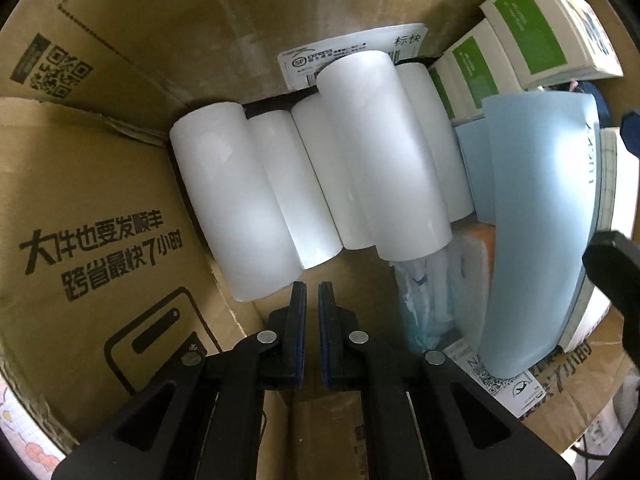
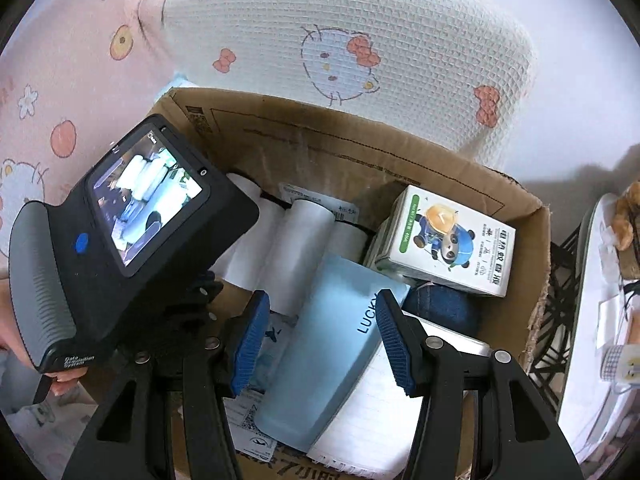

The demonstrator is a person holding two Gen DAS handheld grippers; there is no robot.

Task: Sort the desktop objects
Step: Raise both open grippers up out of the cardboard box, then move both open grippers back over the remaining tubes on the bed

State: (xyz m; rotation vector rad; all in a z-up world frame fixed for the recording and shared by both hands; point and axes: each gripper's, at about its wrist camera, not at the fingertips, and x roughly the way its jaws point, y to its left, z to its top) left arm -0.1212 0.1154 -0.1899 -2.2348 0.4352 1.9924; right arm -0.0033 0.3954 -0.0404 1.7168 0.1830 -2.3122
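White smooth cylinders [image 1: 280,184] lie side by side in corrugated box [image 1: 100,200].

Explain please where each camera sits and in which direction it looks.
Left wrist: sits on the left gripper, low inside the box, facing the white rolls; its nearly shut fingers show.
Right wrist: sits on the right gripper, above the box, looking down at the blue bottle; its open fingers, the left gripper's body and a hand show.
Shared: box, rolls, bottle, green-white cartons.
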